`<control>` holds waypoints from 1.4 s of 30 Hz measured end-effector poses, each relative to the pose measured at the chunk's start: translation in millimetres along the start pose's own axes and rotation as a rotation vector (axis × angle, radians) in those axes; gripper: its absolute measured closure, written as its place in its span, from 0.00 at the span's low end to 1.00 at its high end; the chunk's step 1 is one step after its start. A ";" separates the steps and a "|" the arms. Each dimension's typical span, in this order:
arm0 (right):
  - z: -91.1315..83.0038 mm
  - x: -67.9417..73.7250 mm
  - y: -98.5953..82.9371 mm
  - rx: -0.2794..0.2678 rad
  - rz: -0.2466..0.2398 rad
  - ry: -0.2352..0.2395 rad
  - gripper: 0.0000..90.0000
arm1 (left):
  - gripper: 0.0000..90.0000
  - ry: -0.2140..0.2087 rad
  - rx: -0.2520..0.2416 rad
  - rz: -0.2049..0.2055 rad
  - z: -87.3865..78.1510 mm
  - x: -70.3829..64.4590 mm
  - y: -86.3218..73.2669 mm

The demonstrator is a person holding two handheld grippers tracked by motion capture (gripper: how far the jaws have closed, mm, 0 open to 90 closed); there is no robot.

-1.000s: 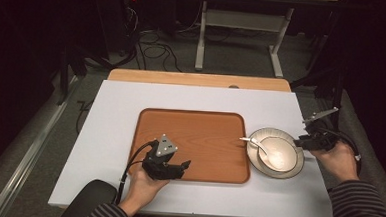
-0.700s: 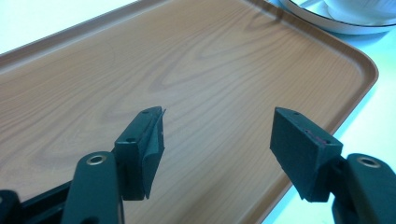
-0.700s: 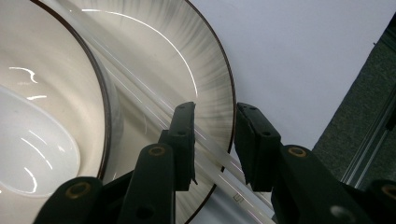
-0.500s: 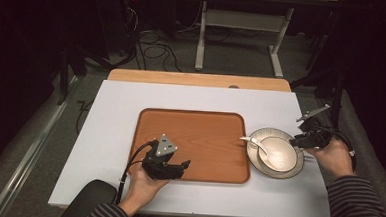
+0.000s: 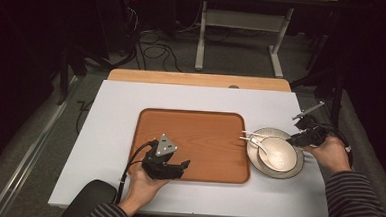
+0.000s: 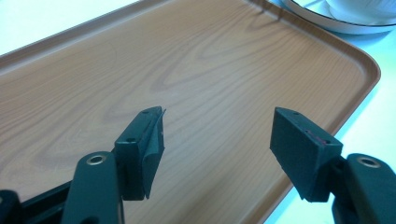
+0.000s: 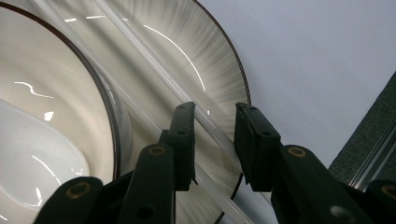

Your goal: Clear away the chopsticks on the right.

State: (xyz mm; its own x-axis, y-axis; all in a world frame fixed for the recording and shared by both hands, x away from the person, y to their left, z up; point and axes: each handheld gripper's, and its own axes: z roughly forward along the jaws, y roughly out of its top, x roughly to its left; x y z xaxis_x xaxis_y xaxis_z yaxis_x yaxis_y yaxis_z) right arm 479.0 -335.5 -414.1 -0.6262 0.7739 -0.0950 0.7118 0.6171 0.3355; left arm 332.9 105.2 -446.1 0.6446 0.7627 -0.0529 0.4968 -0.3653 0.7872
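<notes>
Right now the right gripper [image 7: 212, 140], jaws narrowed around but not yet pinching a clear chopstick [image 7: 159, 74] lying across the plate [image 7: 219, 65] beside the bowl [image 7: 56, 116], could roll it away by closing off-centre, while the left gripper [image 6: 217, 140] gapes wide over the tray [image 6: 187, 60].

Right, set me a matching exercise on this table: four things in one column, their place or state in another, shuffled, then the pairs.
Things
1. tray
2. bowl
3. left gripper
4. right gripper

Places or states
A. on the plate, with a white spoon in it
B. jaws wide apart above the tray's near part
C. wood-grained, nothing lying on it, mid-table
D. jaws narrowly apart either side of a pale chopstick lying across the plate's rim

Pairs: 1-C, 2-A, 3-B, 4-D
</notes>
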 end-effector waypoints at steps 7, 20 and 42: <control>0.2 0.1 0.1 0.009 -0.003 0.021 0.83 | 0.39 0.001 0.000 0.000 -0.2 0.0 0.0; -0.6 2.2 -1.7 0.011 -0.007 0.031 0.89 | 0.39 0.003 -0.003 -0.004 -0.7 1.0 0.2; 2.8 6.1 -5.2 0.018 -0.068 -0.021 0.95 | 0.39 0.006 -0.006 -0.003 -1.5 1.7 0.3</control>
State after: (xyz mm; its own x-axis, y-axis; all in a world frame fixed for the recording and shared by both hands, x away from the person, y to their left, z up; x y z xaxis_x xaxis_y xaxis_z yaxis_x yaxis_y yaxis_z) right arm 472.3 -333.6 -419.0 -0.6665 0.7329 -0.1363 0.6737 0.6704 0.3110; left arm 333.2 107.2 -445.0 0.6397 0.7669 -0.0519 0.4952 -0.3596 0.7909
